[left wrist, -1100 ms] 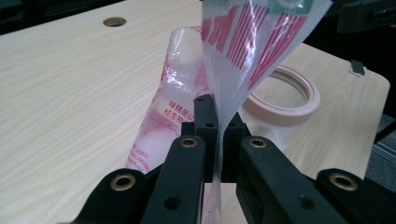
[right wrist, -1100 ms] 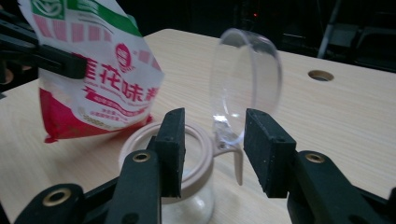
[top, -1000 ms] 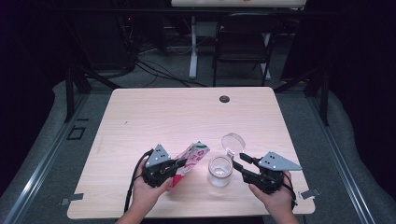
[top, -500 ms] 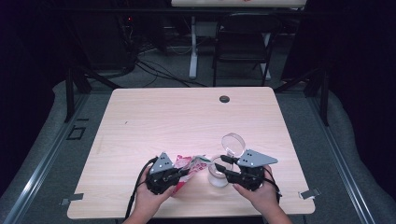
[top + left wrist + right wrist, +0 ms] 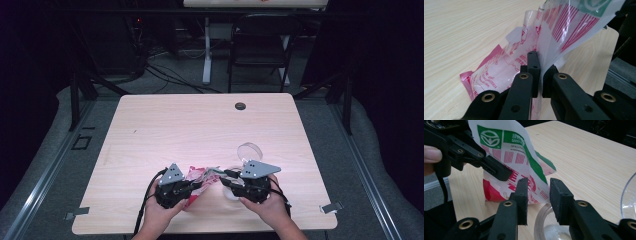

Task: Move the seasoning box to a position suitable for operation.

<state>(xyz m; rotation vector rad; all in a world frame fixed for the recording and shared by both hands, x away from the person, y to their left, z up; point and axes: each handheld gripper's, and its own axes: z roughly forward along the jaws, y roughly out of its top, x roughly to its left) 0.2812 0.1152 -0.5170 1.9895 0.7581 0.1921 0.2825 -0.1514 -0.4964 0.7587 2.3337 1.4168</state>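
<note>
Two grippers, one bag, one clear jar and one clear lid sit at the near edge of the table (image 5: pixel 165 125). The left gripper (image 5: pixel 539 75) is clamped on the plastic bag (image 5: pixel 519 60), which is red and white with striped print, crumpled, its lower end on the wood. The right gripper (image 5: pixel 538 195) stands with jaws apart around the bag's edge, above the jar (image 5: pixel 549 227). The right gripper view shows a green logo panel on the bag. From above, the lid (image 5: pixel 249 150) lies just behind the right gripper; the jar there is mostly hidden, I think.
</note>
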